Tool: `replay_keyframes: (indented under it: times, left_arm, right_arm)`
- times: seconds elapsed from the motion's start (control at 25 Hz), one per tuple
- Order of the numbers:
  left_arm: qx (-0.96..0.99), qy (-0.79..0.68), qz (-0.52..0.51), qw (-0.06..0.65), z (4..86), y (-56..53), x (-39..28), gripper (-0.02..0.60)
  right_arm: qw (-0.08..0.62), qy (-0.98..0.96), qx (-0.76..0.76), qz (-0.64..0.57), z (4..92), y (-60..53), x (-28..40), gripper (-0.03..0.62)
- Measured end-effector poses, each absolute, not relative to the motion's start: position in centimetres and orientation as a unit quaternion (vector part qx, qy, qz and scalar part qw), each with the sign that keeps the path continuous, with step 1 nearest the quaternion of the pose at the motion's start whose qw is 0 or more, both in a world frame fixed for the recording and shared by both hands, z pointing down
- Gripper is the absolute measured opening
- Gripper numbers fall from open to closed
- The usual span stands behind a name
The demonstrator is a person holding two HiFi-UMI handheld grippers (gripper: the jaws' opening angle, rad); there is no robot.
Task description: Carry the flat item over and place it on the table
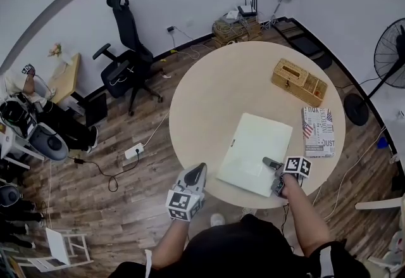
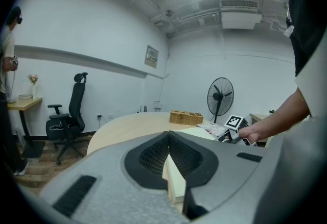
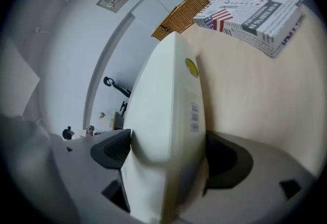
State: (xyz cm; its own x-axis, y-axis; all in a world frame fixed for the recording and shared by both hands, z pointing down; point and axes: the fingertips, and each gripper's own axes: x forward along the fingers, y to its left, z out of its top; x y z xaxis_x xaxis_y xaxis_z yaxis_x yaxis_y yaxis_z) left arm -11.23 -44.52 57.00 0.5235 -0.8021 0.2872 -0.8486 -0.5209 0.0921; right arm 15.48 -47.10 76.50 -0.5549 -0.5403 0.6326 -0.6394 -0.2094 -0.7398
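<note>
Right tool [image 1: 273,169] spread around flat item [image 1: 253,150] | left tool [image 1: 197,172] pressed together | wicker box [image 1: 299,82] on table [image 1: 221,93]

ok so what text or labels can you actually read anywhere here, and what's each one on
Nothing here is sharp enough to quote.
printed box: bold newspaper-style headlines beside a flag picture, letters too blurred to read.
flat white item: a barcode label and a yellow sticker, print too small.
wall sign: too small to read.
</note>
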Motion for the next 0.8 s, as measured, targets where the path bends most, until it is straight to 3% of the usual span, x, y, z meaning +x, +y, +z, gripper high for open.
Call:
replay_keyframes:
  times: [0.32,0.8]
  left_arm:
    - [0.869,-0.472,0.104,0.108,56.8,-44.2,-10.9,0.006]
    - [0.881,-0.452,0.103,0.1,56.2,-44.0,-9.3,0.006]
  right_arm:
    - [0.161,-0.668,0.54,0.486,74.3,-47.4,18.0,0.417]
    - [0.15,-0.775,0.542,0.287,62.7,-47.2,15.6,0.413]
